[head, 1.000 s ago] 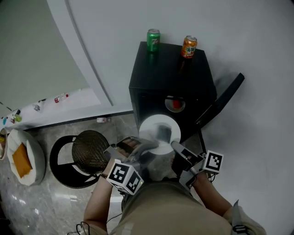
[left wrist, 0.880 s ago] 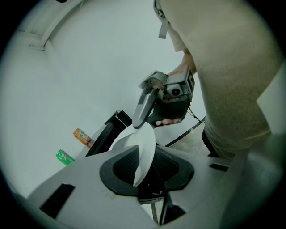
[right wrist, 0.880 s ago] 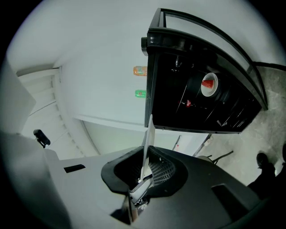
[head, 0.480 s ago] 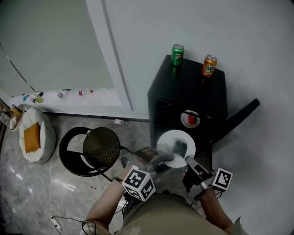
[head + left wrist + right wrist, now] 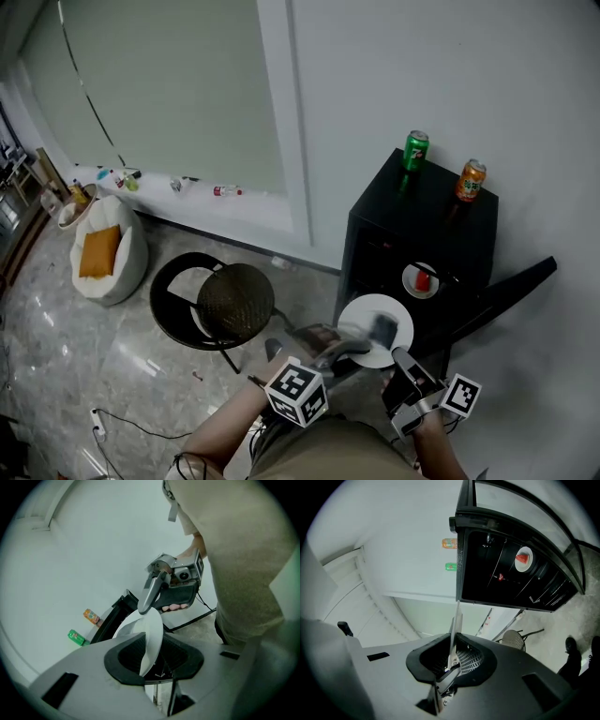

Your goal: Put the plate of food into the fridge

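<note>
Soft, even indoor light; glare on glossy floor (image 5: 84,356); plate (image 5: 367,319) motion-blurred; gripper views fisheye, corners black.

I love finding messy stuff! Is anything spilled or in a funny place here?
Nothing is spilled. A few small bottles lie scattered along the bottom of the window, and a green can and an orange can stand on top of the fridge, not inside it. Its door hangs open.

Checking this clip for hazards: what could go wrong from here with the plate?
The plate is pinched only at its rim by the left gripper and right gripper; uneven moves could tilt it and spill the food. A dish already sits in the fridge; the plate could knock it.
</note>
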Demonstrator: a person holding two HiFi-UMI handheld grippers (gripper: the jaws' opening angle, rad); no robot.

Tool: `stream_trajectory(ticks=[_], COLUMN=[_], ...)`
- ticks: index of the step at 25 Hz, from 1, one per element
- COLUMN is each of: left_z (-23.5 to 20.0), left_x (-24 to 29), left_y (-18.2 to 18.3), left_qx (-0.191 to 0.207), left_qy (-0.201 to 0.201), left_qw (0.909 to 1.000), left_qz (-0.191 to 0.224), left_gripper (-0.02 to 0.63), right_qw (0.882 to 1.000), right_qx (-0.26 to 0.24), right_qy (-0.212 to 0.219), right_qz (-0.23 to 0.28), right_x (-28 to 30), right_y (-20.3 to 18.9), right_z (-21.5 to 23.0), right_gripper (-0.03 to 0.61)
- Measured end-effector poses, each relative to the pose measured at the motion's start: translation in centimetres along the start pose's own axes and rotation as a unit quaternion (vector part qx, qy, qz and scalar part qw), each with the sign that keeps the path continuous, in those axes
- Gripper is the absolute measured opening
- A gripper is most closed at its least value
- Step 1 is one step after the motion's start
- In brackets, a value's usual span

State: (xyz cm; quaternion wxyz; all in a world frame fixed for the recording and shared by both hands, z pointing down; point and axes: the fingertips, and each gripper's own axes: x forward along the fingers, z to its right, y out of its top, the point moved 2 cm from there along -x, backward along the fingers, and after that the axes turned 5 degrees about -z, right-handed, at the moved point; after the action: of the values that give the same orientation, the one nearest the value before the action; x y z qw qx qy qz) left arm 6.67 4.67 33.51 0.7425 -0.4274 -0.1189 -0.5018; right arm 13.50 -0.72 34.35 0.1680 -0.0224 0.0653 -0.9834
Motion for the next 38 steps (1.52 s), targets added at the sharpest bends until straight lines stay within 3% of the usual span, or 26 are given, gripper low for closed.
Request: stream_trajectory(ticks=[9,22,32,38], left_z=[2.4,4.4,4.8,5.9], left_x=[-1.8,-3.6,-5.7,-6.7], left_y=[-0.5,-3.3,-6.1,-8.6], left_qx=[-0.036,-0.065,-0.072,-0.072], left_qy=[0.003,0.017,0.021,0.029], left_qw=[0.9980,0.9928,0.9927,0.9929], left_qz=[-0.052,-0.099,-0.094,-0.090], left_gripper=[0.095,0.095,0.095,0.095], right_qw=[0.998,0.994,0.993,0.992], right_qx=[0.028,0.024,0.027,-0.009], right_qy=[0.012,0.014,0.005,0.016], right_qz=[-0.053,-0.107,-0.116,-0.126], right_x=[0.5,3.2,5.9,7.8], right_y=[-2.7,-5.2,-7.5,-8.7], right_z=[0.2,2.3,2.4,4.2], right_gripper=[0.046,0.046,0.046,0.046])
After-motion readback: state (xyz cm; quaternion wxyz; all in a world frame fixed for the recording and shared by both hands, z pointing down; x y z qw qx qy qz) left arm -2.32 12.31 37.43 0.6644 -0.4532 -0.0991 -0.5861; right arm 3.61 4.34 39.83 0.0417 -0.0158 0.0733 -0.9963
